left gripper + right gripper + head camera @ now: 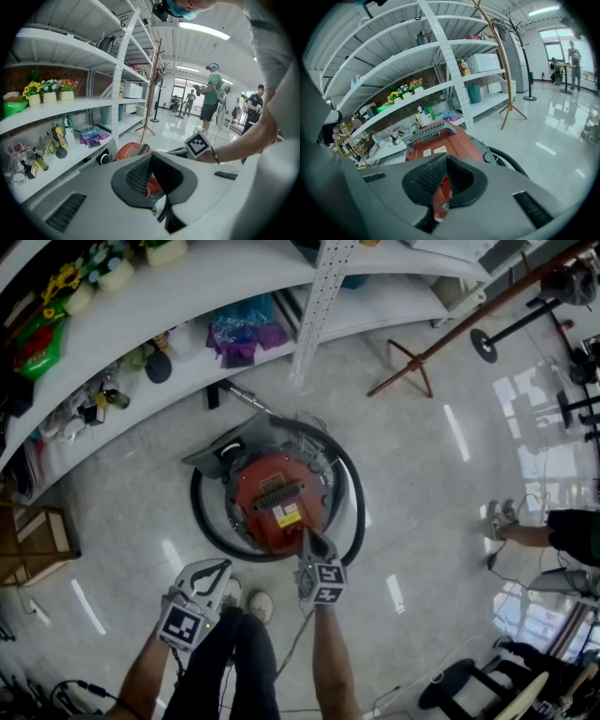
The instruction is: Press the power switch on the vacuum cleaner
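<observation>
The power switch cannot be picked out. The right gripper (308, 538), its fingers (429, 177) pressed together on nothing, covers the rear of the red vacuum cleaner (274, 491), and contact is unclear. The vacuum cleaner sits on the floor (422, 521) before the shelf (216, 282), with a black hose (506, 157) looped round it. The left gripper (223, 566) hangs apart from the vacuum cleaner by the person's legs, its fingers (138, 177) likewise pressed together and empty. White pots (49, 96) on the shelf hold flowers.
</observation>
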`<state>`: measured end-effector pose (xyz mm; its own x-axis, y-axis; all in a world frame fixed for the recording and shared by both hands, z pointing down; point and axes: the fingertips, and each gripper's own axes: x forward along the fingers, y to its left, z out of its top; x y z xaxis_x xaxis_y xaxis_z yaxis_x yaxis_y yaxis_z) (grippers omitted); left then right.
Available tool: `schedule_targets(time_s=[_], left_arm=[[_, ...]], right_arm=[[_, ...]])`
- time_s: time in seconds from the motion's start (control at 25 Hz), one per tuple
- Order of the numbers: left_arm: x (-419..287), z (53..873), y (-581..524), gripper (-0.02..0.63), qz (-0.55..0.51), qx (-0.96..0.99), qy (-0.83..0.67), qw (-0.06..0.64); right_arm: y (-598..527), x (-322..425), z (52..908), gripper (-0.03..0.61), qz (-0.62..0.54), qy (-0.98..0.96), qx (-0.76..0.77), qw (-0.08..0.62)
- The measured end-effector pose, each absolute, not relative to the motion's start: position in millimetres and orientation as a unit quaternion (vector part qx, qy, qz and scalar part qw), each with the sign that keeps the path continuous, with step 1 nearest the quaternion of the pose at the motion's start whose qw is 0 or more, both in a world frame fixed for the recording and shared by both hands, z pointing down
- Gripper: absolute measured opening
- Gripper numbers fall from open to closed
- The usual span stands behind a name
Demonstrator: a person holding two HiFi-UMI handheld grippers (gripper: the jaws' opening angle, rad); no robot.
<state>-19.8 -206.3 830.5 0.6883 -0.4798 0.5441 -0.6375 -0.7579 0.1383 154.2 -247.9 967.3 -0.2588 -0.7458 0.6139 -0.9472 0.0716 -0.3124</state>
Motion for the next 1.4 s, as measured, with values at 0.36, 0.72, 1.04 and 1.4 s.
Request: schedule_targets(time_s=[0.36, 0.72, 1.04, 1.4], left_arm=[[-7.6, 802.3, -204.6, 0.006, 0.238, 0.911, -0.304, 0.148], [1.8, 765.1, -202.0, 0.006, 0.226, 0.915, -0.306, 0.135], [2.2, 728.6, -202.3, 0.006, 0.219, 0.917, -0.313, 0.114], [-1.6, 693.4, -192.9, 0.006, 0.209, 0.917, -0.323, 0.102]], right_arm=[[-229.9, 157.9, 926.1, 0.011, 0.327, -0.723, 0.591, 0.147], [-218.8, 154.3, 852.5, 0.011, 0.296, -0.744, 0.587, 0.117], [-209.5, 140.4, 790.3, 0.011, 0.276, -0.759, 0.583, 0.084], [-186.7, 113.7, 735.4, 0.011, 0.256, -0.783, 0.562, 0.077]])
